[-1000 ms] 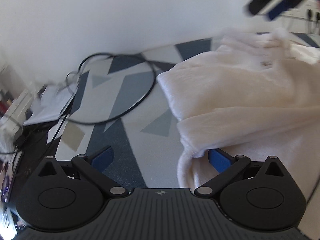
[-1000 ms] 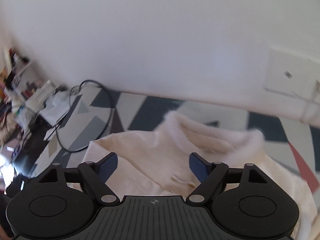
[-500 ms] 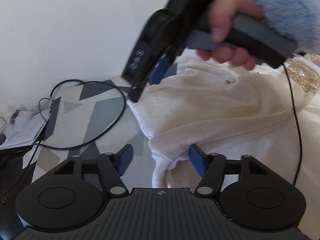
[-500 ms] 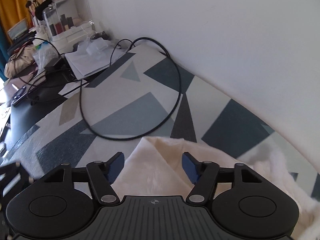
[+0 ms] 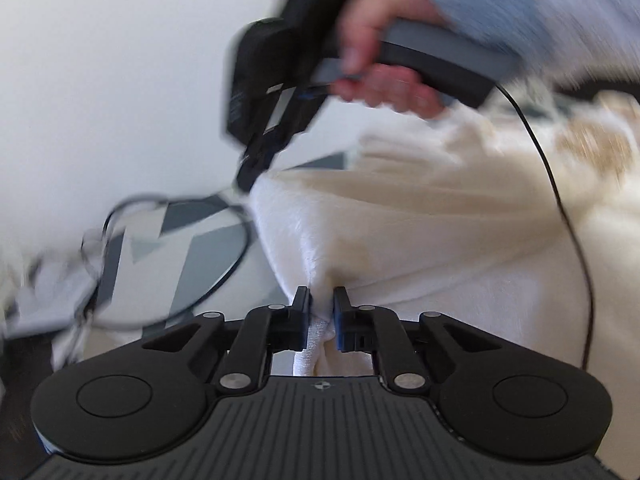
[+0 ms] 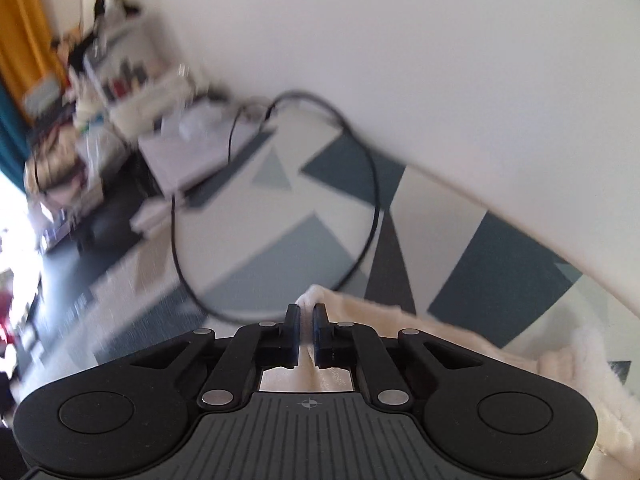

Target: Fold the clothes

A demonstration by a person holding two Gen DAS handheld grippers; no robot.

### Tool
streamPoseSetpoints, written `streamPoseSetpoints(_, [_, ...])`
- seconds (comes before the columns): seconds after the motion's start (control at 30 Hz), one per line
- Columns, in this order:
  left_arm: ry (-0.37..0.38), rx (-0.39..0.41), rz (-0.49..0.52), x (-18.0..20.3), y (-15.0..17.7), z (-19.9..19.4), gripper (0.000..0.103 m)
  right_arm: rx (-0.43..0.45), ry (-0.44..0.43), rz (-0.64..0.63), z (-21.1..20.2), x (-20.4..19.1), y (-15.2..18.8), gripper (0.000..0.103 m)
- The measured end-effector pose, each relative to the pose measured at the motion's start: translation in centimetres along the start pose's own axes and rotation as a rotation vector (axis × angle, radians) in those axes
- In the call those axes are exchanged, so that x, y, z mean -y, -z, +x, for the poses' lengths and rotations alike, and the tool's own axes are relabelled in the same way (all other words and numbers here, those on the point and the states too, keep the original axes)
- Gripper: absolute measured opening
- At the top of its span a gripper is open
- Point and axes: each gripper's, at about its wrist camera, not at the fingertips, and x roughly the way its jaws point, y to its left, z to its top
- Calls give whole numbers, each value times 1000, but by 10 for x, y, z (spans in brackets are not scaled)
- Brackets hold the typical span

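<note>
Now the left gripper (image 5: 321, 312) pinches the cream garment (image 5: 420, 248) at its near edge; the right gripper (image 6: 306, 334) clamps a far corner over the patterned cloth (image 6: 280, 248). Likely mid-fold: both must carry together.
</note>
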Motion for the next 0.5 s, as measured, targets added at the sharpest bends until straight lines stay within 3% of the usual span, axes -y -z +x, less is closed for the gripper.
streamPoseSetpoints(0.1, [24, -31, -156, -19, 3, 6, 12, 39, -17, 25, -3, 4, -7, 6])
streamPoseSetpoints(0.23, [5, -54, -125, -18, 10, 6, 15, 6, 6, 14, 24, -5, -8, 6])
streamPoseSetpoints(0.4, [2, -83, -126, -27, 12, -4, 40, 84, 36, 86, 8, 7, -5, 32])
streamPoseSetpoints(0.5, [31, -72, -196, -43, 9, -13, 44, 168, 29, 138, -31, 27, 2, 40])
